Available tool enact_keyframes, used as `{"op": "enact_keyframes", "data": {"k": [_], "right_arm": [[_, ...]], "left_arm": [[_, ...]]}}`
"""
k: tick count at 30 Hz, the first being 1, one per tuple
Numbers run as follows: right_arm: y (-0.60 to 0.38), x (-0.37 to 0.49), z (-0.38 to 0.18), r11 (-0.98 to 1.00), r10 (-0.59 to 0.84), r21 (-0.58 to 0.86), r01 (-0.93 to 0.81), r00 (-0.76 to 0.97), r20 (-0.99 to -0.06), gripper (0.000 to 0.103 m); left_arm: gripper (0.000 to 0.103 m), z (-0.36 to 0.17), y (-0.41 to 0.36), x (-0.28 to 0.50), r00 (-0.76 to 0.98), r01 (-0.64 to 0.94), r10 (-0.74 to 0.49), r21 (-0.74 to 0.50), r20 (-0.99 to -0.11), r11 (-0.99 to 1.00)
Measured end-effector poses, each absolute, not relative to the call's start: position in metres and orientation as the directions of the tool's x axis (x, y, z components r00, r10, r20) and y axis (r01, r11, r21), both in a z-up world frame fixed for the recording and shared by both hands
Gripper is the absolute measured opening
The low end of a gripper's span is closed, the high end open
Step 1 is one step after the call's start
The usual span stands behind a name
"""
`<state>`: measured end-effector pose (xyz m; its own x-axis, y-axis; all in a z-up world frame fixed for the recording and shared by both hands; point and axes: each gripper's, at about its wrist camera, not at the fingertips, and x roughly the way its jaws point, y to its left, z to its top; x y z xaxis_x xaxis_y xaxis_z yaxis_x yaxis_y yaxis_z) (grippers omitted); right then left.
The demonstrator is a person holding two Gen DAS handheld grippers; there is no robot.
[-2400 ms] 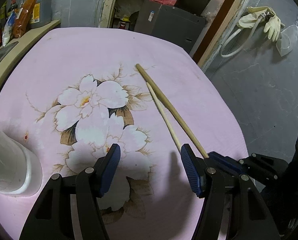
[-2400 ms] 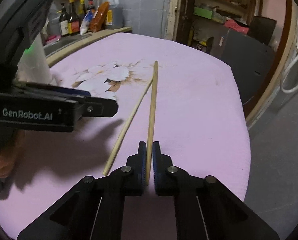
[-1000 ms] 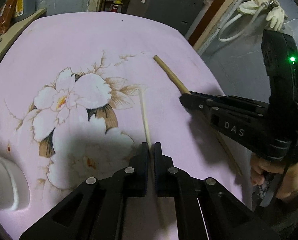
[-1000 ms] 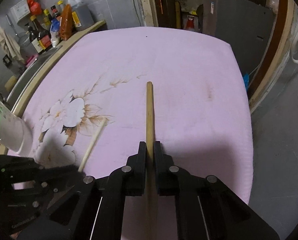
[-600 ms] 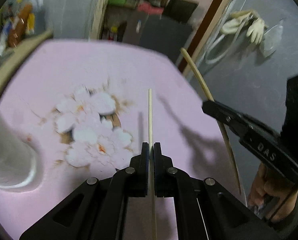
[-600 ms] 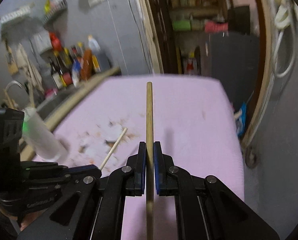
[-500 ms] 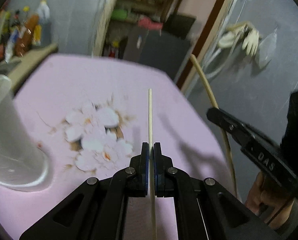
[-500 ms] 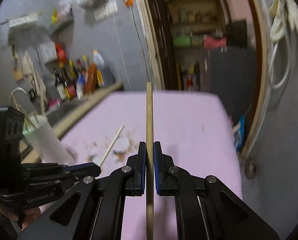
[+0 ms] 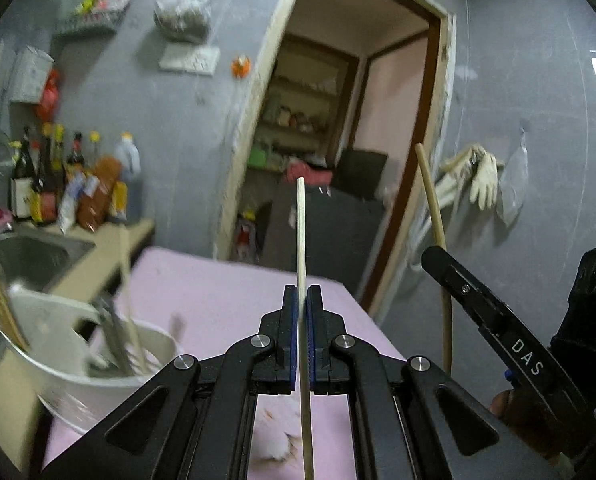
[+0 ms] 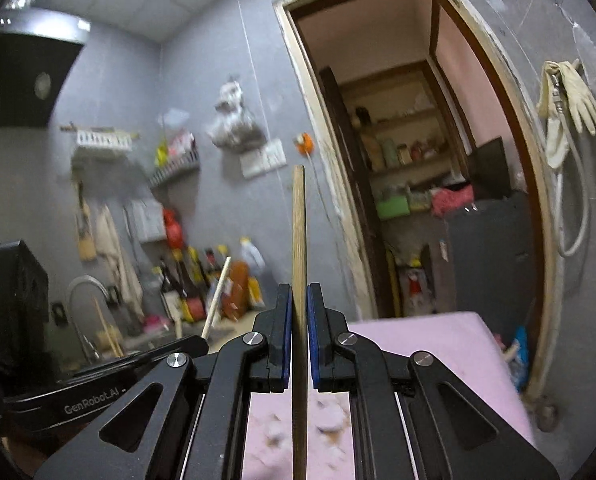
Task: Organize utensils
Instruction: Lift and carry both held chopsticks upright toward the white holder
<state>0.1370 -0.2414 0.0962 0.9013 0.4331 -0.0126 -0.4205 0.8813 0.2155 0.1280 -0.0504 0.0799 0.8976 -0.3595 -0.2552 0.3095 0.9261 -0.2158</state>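
Pink floral tabletop [image 9: 225, 280] fronts grey walls and a doorway. Each claw clamps one chopstick: left claw [image 9: 302, 300], right claw [image 10: 296, 300]. Utensil holder [image 9: 77, 364] is blurred.

utensil cup [image 9: 97, 364] on table [image 9: 217, 292], left of both raised chopsticks [image 9: 301, 240]

left hand-held gripper [image 9: 302, 300]: black, blue pads, silver screws | right hand-held gripper [image 10: 296, 300]: same
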Motion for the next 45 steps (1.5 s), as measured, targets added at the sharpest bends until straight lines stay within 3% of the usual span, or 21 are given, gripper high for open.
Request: {"op": "enact_keyframes", "data": {"k": [7, 15, 28, 38, 45], "right_arm": [[-0.209, 0.146, 0.119, 0.845, 0.474, 0.229, -0.483, 0.875, 0.100, 0.005], [-0.176, 0.163, 0.128, 0.796, 0.515, 0.277, -0.539, 0.842, 0.159, 0.005], [-0.132, 0.173, 0.128, 0.722, 0.532, 0.347, -0.599, 0.801, 0.275, 0.005], [-0.107, 0.167, 0.113, 0.807, 0.431, 0.283, -0.518, 0.845, 0.316, 0.005], [-0.090, 0.176, 0.098, 0.847, 0.407, 0.238, -0.475, 0.869, 0.282, 0.005]], "left_arm": [[0.002, 0.109, -0.002, 0.132, 0.940, 0.254, -0.295, -0.227, -0.169, 0.940], [0.002, 0.131, 0.061, 0.142, 0.972, 0.161, -0.197, -0.245, -0.130, 0.956], [0.002, 0.108, 0.155, 0.156, 0.992, -0.009, -0.043, -0.400, -0.122, 0.917], [0.002, 0.086, 0.153, 0.159, 0.994, -0.067, 0.028, -0.376, -0.108, 0.924], [0.002, 0.072, 0.152, 0.162, 0.991, -0.105, 0.067, -0.371, -0.113, 0.923]]}}
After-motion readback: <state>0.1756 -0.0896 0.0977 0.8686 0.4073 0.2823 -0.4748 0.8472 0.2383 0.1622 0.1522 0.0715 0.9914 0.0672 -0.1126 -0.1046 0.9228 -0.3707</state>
